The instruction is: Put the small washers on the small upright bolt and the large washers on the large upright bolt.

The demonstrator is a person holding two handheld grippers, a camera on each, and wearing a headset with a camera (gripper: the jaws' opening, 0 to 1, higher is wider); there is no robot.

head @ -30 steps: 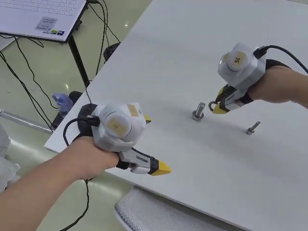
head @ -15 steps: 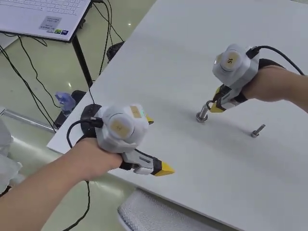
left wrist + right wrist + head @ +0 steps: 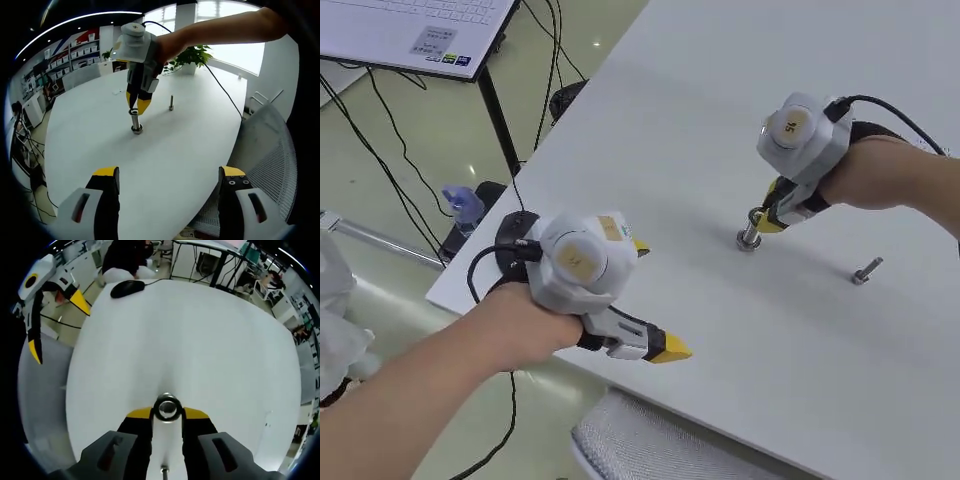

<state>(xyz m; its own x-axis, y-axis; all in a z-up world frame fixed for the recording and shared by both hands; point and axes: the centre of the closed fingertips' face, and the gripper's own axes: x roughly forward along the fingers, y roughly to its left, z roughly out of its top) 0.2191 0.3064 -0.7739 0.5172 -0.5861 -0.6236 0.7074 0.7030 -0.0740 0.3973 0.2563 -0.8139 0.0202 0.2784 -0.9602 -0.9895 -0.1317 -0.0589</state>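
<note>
The large upright bolt (image 3: 749, 236) stands on the white table (image 3: 700, 100) with a washer around its base (image 3: 136, 130). My right gripper (image 3: 763, 220) hovers right at the bolt's top, shut on a large washer (image 3: 167, 407) held flat between its yellow tips. Whether the ring sits over the bolt's tip I cannot tell. The small upright bolt (image 3: 866, 270) stands to the right, bare; the left gripper view has it behind the large one (image 3: 171, 102). My left gripper (image 3: 655, 298) hangs open near the table's front edge, nothing between its jaws (image 3: 169, 175).
A laptop (image 3: 410, 30) rests on a side stand at the upper left, cables and a spray bottle (image 3: 465, 205) on the floor below. A black mouse (image 3: 127, 287) lies at the table's corner. A mesh chair (image 3: 620, 440) stands under the front edge.
My right gripper has carried the washer left, from beside the large bolt to right over its top. My left gripper has stayed open and in place. The head camera shifted slightly.
</note>
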